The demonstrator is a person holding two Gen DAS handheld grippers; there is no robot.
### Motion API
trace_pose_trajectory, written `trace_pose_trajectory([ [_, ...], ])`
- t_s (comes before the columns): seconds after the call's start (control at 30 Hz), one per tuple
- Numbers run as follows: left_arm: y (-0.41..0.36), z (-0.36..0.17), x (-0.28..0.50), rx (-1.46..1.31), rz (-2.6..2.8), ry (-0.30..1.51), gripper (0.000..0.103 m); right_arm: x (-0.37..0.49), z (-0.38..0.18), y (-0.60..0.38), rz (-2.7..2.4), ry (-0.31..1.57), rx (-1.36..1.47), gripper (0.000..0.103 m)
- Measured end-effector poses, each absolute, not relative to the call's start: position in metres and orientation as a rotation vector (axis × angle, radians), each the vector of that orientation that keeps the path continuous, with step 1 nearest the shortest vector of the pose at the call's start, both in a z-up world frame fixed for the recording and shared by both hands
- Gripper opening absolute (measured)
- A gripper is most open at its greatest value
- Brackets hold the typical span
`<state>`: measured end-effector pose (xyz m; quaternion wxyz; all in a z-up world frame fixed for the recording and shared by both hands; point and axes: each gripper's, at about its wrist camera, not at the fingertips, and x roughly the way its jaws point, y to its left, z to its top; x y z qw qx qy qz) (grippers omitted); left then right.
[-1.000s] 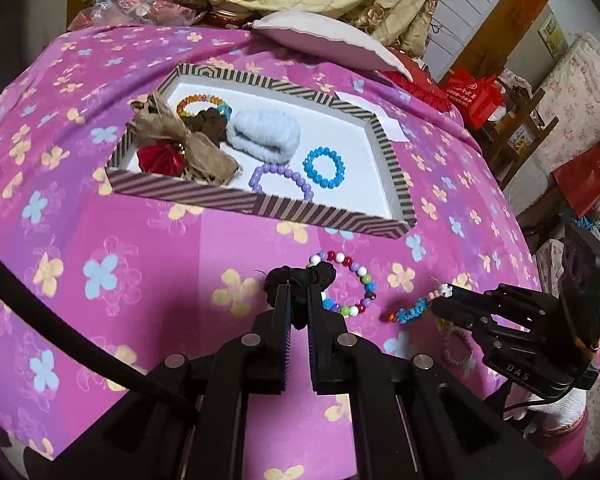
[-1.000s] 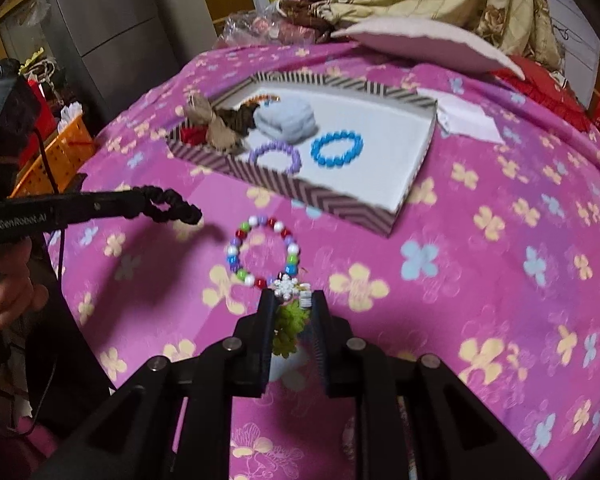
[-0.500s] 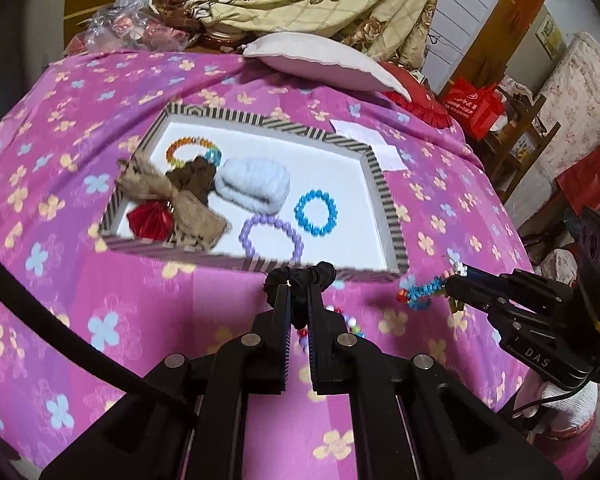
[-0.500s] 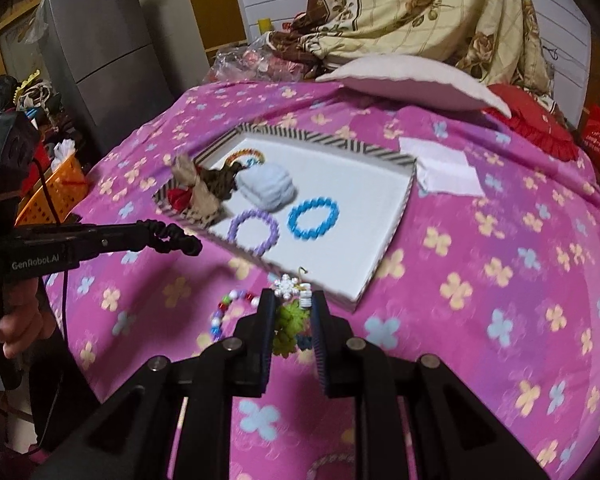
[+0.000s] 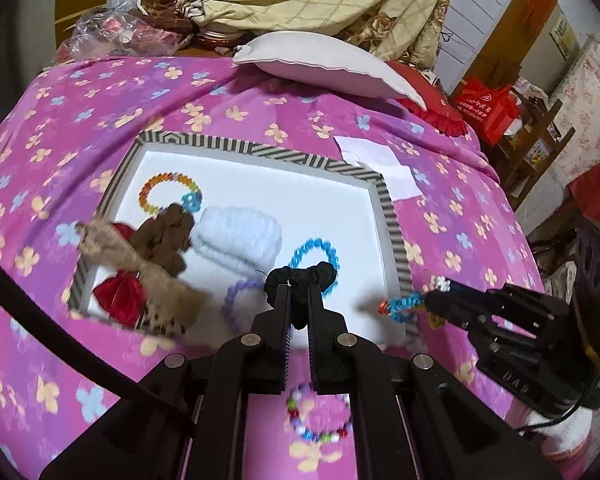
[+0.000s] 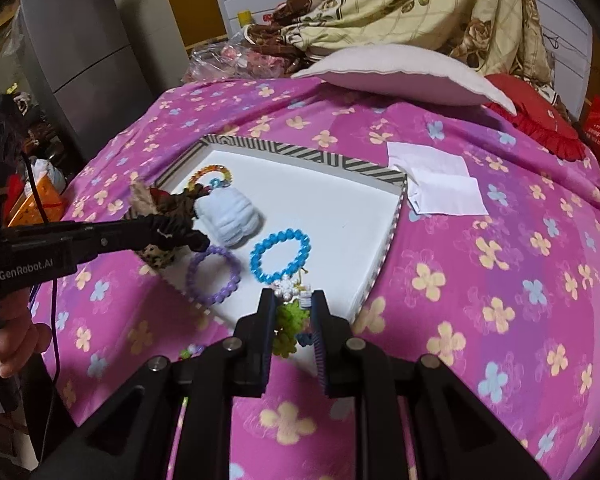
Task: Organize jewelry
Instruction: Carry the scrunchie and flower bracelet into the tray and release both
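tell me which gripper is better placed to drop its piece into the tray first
Left, narrowly. The left gripper, shut on the black scrunchie, is already over the tray's white floor near the purple bracelet. The right gripper, shut on the snowflake charm bracelet, sits just at the tray's near edge.

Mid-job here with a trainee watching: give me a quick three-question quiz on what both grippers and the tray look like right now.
1. What does the left gripper hold?
2. True or false: the multicolour bead bracelet lies inside the striped tray.
3. Which bracelet in the tray sits nearest the right gripper: A amber, B blue, C purple?

Key
1. A black scrunchie.
2. False; it lies on the pink cloth.
3. B, the blue bracelet.
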<state>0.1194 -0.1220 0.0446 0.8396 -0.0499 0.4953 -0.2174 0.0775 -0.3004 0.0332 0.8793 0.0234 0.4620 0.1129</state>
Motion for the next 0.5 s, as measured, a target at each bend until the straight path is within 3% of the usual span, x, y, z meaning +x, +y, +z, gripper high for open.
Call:
trace_pose_trajectory([
  [0.5, -0.163, 0.004, 0.22, -0.189, -0.384, 1.165, 0.028, 0.182, -0.011, -0.321, 0.164, 1.044, 0.074, 0.018],
])
